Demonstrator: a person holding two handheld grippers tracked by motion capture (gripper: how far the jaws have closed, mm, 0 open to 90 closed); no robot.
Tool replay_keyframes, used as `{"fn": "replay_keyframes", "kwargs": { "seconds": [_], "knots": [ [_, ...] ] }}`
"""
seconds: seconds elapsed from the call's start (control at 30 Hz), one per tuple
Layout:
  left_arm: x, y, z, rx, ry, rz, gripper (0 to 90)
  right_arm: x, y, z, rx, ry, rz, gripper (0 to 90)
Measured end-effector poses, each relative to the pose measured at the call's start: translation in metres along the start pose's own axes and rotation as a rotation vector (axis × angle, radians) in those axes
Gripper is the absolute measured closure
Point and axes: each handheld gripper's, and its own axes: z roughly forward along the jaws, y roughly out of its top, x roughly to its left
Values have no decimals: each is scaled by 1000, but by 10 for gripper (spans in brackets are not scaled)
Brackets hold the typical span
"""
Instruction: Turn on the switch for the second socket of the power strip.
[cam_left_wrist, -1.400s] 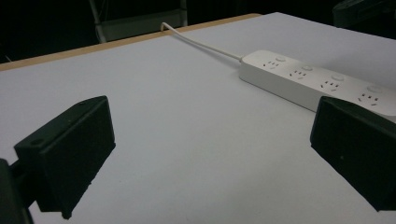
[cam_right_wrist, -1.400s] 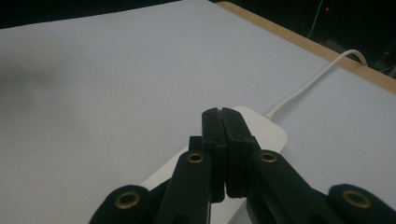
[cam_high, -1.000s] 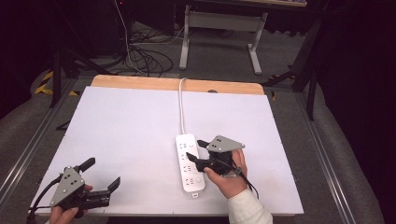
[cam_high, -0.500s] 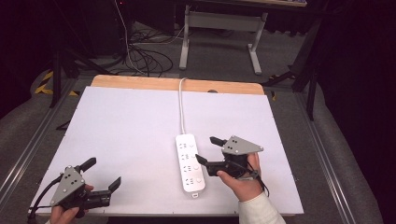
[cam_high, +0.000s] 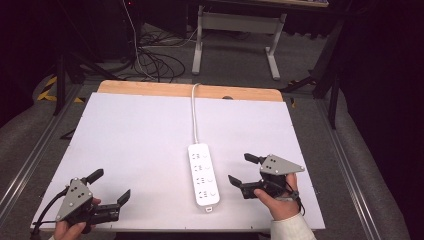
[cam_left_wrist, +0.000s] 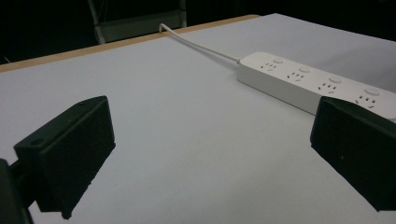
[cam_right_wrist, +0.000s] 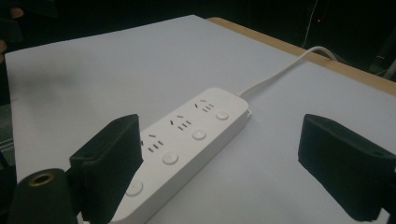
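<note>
White covers most of your table (cam_high: 150, 145) in the high view, with a bare wooden strip along its far edge. A white power strip (cam_high: 203, 176) lies flat near the middle, slightly toward your side, its long axis running away from you and its cord (cam_high: 194, 112) leading off over the far edge. Your left gripper (cam_high: 111, 192) sits at the near left corner, well apart from the strip, jaws spread wide with nothing between them. Your right gripper (cam_high: 241, 169) rests just to the right of the strip, jaws pointing toward it, also spread wide and holding nothing. Your right hand (cam_high: 280, 200) wraps its body from below.

Looking along your left gripper (cam_left_wrist: 210, 154), you see both black jaws far apart over bare white surface; the power strip (cam_left_wrist: 303, 79) lies ahead to the right, its far end partly hidden behind the right-hand jaw.

Looking along your right gripper (cam_right_wrist: 233, 168), the jaws again stand wide apart and empty. The power strip (cam_right_wrist: 187, 135) runs ahead between them, nearer the left-hand jaw, which covers part of its near end. Its cord (cam_right_wrist: 280, 70) curves away toward the wooden edge.
</note>
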Motion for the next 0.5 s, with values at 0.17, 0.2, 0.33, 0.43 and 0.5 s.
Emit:
{"fn": "replay_keyframes", "kwargs": {
  "seconds": [0.17, 0.2, 0.33, 0.43, 0.5],
  "knots": [
    [0, 0, 1, 12, 7, 9, 5, -6, -17, -7, 3, 11, 19, 121],
    [1, 0, 1, 18, 6, 14, 6, -7, -20, -9, 4, 12, 26, 120],
    [1, 0, 1, 25, 0, 8, 7, -13, -35, -11, 11, 17, 68, 119],
    [2, 0, 1, 29, -4, 3, 5, -17, -44, -14, 21, 4, 87, 119],
    [3, -1, 2, 34, -6, -3, 5, -19, -49, -16, 26, -6, 87, 119]
  ]
}}
